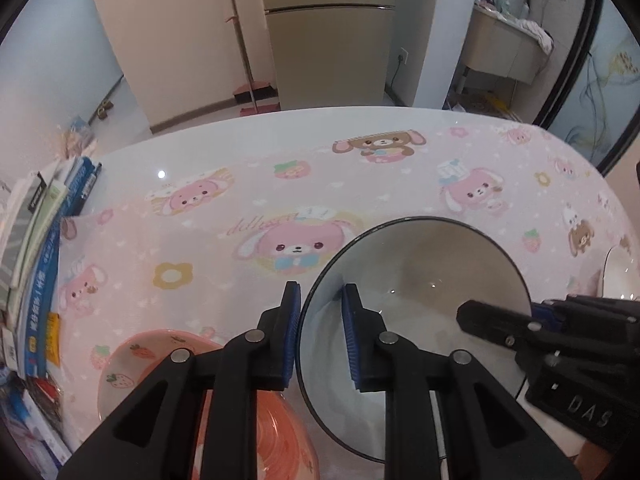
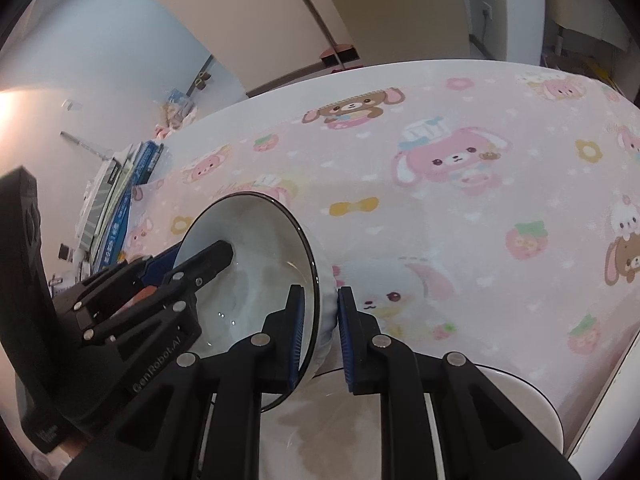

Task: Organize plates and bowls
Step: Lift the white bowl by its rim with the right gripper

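Fingers (image 1: pixel 294 320) of both grippers clamped on bowl (image 1: pixel 420 264) rim, frame centre; lower level onto plate (image 2: pixel 520 400).

Both wrist views look steeply down, close, sharing the white bowl (image 1: pixel 420 280).

A home, by the look of its dining corner. The table (image 1: pixel 200 148) wears a pink cartoon-animal tablecloth (image 1: pixel 400 188). At twelve o'clock stands a beige two-door refrigerator (image 1: pixel 332 40), a broom and dustpan (image 1: pixel 254 92) leaning beside it at eleven. Stacked books (image 1: pixel 44 248) crowd nine o'clock; a cluttered counter (image 1: pixel 504 36) lies at two.
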Available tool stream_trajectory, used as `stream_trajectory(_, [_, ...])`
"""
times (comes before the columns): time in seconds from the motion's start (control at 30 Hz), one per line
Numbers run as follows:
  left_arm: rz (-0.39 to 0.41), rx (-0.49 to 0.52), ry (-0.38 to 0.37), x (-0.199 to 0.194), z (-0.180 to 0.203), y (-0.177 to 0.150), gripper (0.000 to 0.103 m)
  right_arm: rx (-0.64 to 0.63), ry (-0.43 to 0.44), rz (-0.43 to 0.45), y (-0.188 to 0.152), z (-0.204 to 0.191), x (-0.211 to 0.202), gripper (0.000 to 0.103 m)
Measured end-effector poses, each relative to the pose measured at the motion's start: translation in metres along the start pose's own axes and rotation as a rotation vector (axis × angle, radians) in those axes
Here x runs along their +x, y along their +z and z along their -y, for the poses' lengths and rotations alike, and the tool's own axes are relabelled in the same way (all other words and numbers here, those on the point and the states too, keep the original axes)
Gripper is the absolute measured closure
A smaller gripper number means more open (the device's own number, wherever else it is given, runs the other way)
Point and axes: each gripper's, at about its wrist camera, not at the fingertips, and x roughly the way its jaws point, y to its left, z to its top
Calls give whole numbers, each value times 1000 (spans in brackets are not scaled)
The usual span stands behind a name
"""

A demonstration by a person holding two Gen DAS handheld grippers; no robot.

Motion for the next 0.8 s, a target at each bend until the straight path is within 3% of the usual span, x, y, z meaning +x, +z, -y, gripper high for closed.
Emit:
stream_trajectory(0.2, [31, 69, 50, -3, 10, -2, 86, -14, -22, 15, 0, 1, -3, 89])
stream_trajectory(0.4, [41, 63, -5, -10, 16, 0, 91, -2, -29, 88, 12, 15, -22, 91])
stream_trajectory(0.53, [40, 53, -23, -8, 16, 0, 93, 23, 16, 72, 18, 26, -20, 92])
stream_trajectory(0.7, [31, 78, -13, 1, 21, -2, 93, -33, -60, 73, 17, 18, -15, 92])
stream_trajectory(0.8, [29, 93, 17, 3, 27, -3, 91, -32, -62, 43, 19, 19, -12, 92])
